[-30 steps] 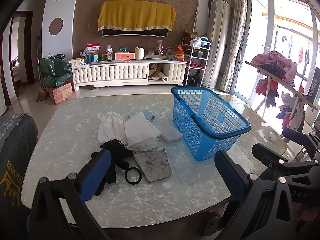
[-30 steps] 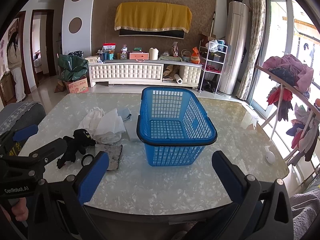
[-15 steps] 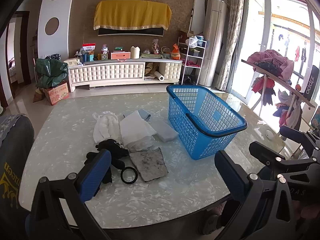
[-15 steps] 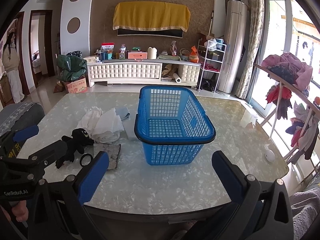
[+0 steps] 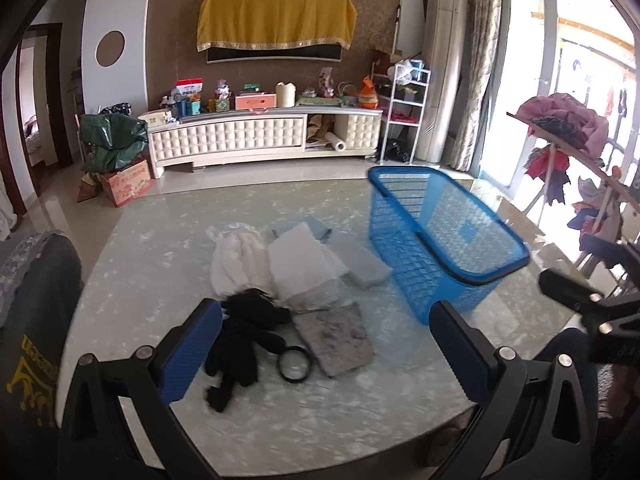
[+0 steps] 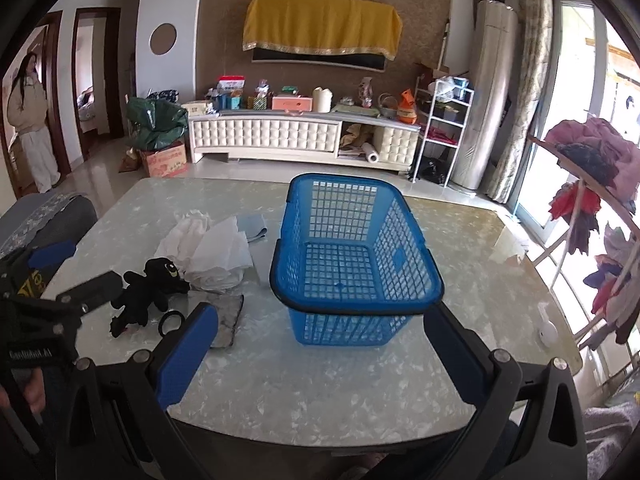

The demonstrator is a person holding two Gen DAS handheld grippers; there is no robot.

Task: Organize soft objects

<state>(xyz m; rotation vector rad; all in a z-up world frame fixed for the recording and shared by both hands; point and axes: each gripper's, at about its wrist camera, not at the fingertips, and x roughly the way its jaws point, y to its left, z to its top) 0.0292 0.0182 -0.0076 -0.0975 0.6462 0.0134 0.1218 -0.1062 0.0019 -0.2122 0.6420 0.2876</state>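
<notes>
1. Two grippers are hovering above the near edge of the marbled surface [image 6: 320,392]; both are carrying nothing, fingers spread wide apart.
2. Left gripper [image 5: 326,350] is pointing at the cluster of soft items lying left of the blue basket [image 6: 352,264]. Right gripper [image 6: 316,350] is facing the basket, which is standing upright and showing nothing inside.
3. Soft items are sitting on the surface, outside the basket: black plush toy [image 5: 244,336], white garment [image 5: 236,260], folded white cloth [image 5: 304,268], grey pad [image 5: 368,270], mottled grey cloth [image 5: 334,338], light blue cloth [image 5: 316,228] partly tucked under the white one. A black ring [image 5: 295,368] is lying beside the plush, touching or nearly touching the mottled cloth.
4. Key relation: the plush is lying just ahead of the left gripper's left finger [image 5: 190,354], offset to the left of the gap between the fingers. Its long axis is running roughly near-to-far, head away from the camera.
5. Judgement: the left gripper is the nearer one for the plush; the right one is well off to its right, with the basket ahead.
6. Judgement: a leftward shift and descent are looking necessary before closing. Task is appearing to be at its start.
</notes>
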